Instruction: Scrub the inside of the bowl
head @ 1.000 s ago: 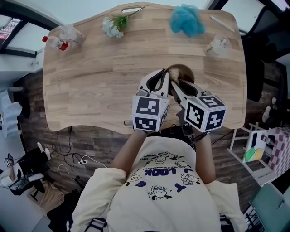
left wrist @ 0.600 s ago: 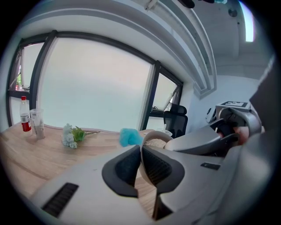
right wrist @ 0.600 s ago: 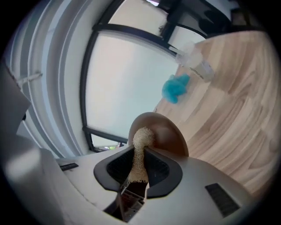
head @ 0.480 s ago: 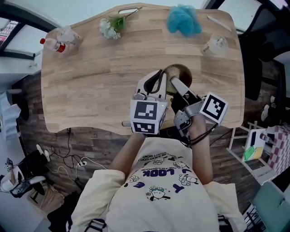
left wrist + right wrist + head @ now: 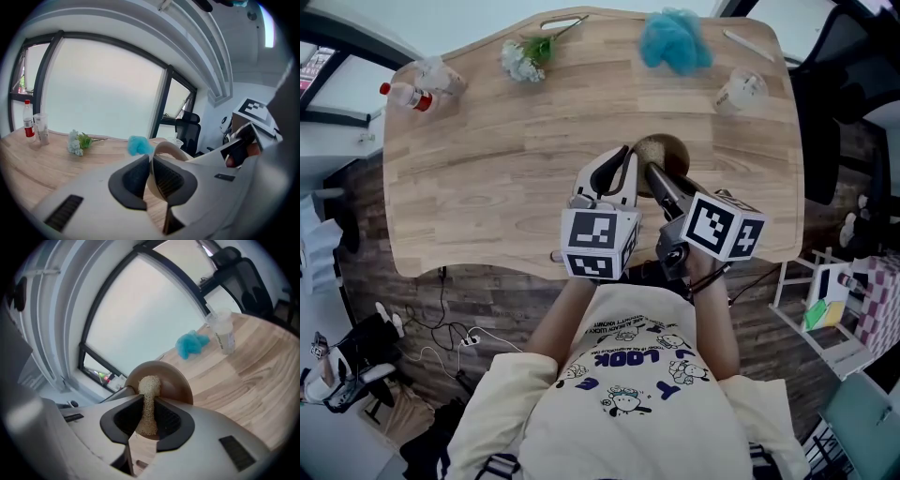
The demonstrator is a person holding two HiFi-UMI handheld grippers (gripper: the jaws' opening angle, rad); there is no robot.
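Right gripper (image 5: 652, 174) has rolled since half a second ago: its marker cube (image 5: 724, 225) shows two faces now instead of one. Left gripper (image 5: 626, 157) has not shifted. Far left of the desk (image 5: 487, 187), at the back, a red-capped bottle (image 5: 405, 92) stands beside a clear cup (image 5: 441, 71), then comes a flower sprig (image 5: 527, 54). In the centre, the left gripper's fingers (image 5: 133, 180) pinch the rim of the brown bowl (image 5: 680, 155), with the rim wall between both pads. The bowl is on the desk near its front edge, its opening facing the right gripper. The right gripper's fingers (image 5: 171, 420) are clamped on a tan loofah scrubber (image 5: 149, 392), whose tip is against the bowl's inside. Farther right along the back edge are a blue mesh puff (image 5: 675, 39) and a lidded plastic cup (image 5: 741, 91), both well apart from the bowl.
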